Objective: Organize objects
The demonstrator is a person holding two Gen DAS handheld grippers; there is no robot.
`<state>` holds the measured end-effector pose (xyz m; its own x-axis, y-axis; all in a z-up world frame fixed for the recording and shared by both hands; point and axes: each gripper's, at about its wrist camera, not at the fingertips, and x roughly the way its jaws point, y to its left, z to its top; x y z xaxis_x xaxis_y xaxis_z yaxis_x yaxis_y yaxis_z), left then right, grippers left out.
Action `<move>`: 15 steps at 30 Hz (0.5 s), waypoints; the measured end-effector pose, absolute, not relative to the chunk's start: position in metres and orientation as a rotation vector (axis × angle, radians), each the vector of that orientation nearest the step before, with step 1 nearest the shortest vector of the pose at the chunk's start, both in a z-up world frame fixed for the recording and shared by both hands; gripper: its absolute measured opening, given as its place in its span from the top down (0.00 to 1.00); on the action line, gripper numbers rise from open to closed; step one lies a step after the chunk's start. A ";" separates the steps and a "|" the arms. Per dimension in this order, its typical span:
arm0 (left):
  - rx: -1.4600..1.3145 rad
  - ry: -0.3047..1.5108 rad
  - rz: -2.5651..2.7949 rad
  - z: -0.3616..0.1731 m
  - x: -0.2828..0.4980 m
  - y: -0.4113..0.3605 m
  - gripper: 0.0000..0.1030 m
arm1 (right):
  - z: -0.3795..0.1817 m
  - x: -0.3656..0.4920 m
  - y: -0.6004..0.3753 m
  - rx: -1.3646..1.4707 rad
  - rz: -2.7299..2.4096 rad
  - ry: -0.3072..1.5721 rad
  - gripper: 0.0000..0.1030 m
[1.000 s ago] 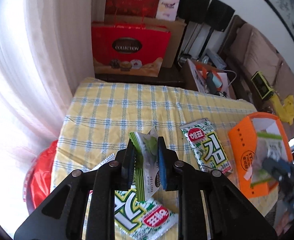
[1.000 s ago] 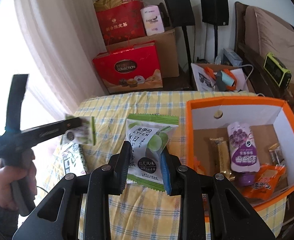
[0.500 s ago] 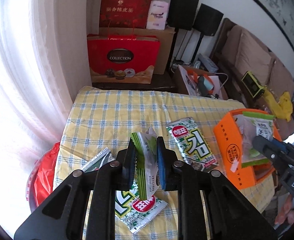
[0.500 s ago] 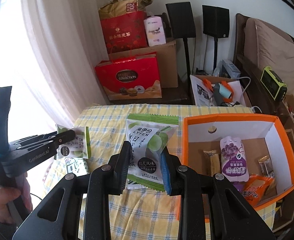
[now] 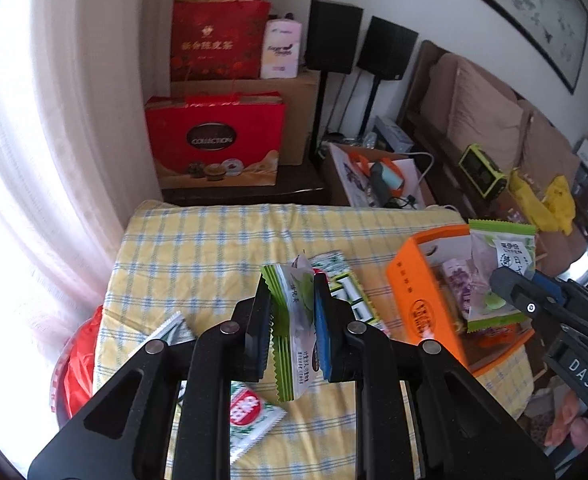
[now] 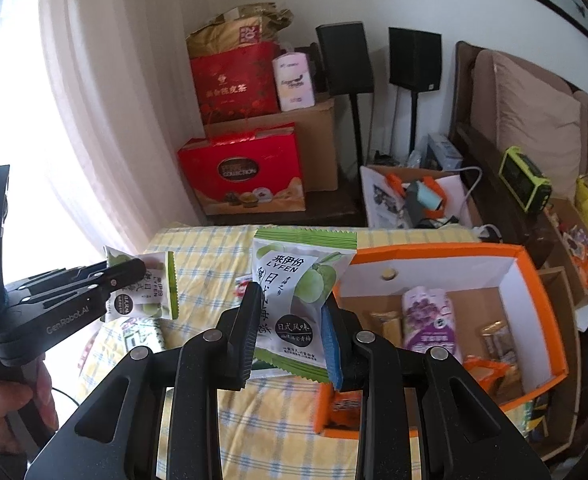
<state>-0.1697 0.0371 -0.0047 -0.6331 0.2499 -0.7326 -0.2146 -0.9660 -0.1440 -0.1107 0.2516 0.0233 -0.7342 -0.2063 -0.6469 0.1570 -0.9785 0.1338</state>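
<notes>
In the left wrist view, the left gripper (image 5: pixel 292 312) is sitting at the lower centre of the frame, clenching a small green plum packet (image 5: pixel 294 328) edge-on between its pads, with the packet hanging above the yellow checked tablecloth (image 5: pixel 214 248). Two seaweed packets are lying on the cloth beneath it: one (image 5: pixel 250 412) is showing at the bottom of the frame under the gripper's body, and the other (image 5: pixel 346 284) is peeking out just right of the held packet. At the right edge of that view, the right gripper (image 5: pixel 506 280) is grasping a larger green plum packet (image 5: pixel 498 276) over the orange box (image 5: pixel 422 296). In the right wrist view, the right gripper (image 6: pixel 290 320) is filling the lower centre, pinching the larger green plum packet (image 6: pixel 294 300) upright with its printed face toward the camera, in front of the near left corner of the orange box (image 6: pixel 534 280). Inside the box, a purple grape pouch (image 6: pixel 426 316) and a few wrapped snacks are lying on the brown floor. At the left of this view, a hand (image 6: pixel 2 404) is gripping the left gripper's handle, and the left gripper (image 6: pixel 134 272) is holding the small green plum packet (image 6: pixel 146 288) above the cloth's left side.
</notes>
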 end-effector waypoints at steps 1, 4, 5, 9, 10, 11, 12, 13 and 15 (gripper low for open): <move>-1.183 -0.058 2.623 -0.003 -0.169 0.042 0.83 | 0.025 -0.110 0.256 1.040 -2.761 -0.107 0.73; -1.170 -0.052 2.607 0.001 -0.166 0.058 0.83 | 0.028 -0.107 0.268 1.040 -2.782 -0.117 0.73; -1.166 -0.049 2.601 0.002 -0.166 0.062 0.83 | 0.029 -0.106 0.272 1.039 -2.788 -0.119 0.73; -1.153 -0.041 2.579 0.007 -0.164 0.081 0.83 | 0.033 -0.103 0.291 1.044 -2.812 -0.138 0.73; -1.151 -0.040 2.572 0.007 -0.164 0.086 0.83 | 0.033 -0.102 0.295 1.044 -2.817 -0.144 0.73; -1.149 -0.037 2.566 0.008 -0.163 0.091 0.83 | 0.034 -0.103 0.300 1.045 -2.820 -0.150 0.73; -1.147 -0.031 2.562 0.008 -0.162 0.095 0.83 | 0.034 -0.102 0.304 1.047 -2.823 -0.158 0.73; -1.144 -0.024 2.558 0.009 -0.161 0.101 0.83 | 0.035 -0.101 0.309 1.047 -2.828 -0.165 0.73; -1.139 -0.016 2.548 0.010 -0.159 0.112 0.83 | 0.035 -0.101 0.315 1.048 -2.835 -0.169 0.73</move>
<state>-0.1588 0.1116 0.0096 -0.6162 0.3177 -0.7206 -0.3084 -0.9393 -0.1503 -0.1007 0.3154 0.0346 -0.7545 -0.1457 -0.6399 0.0685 -0.9872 0.1440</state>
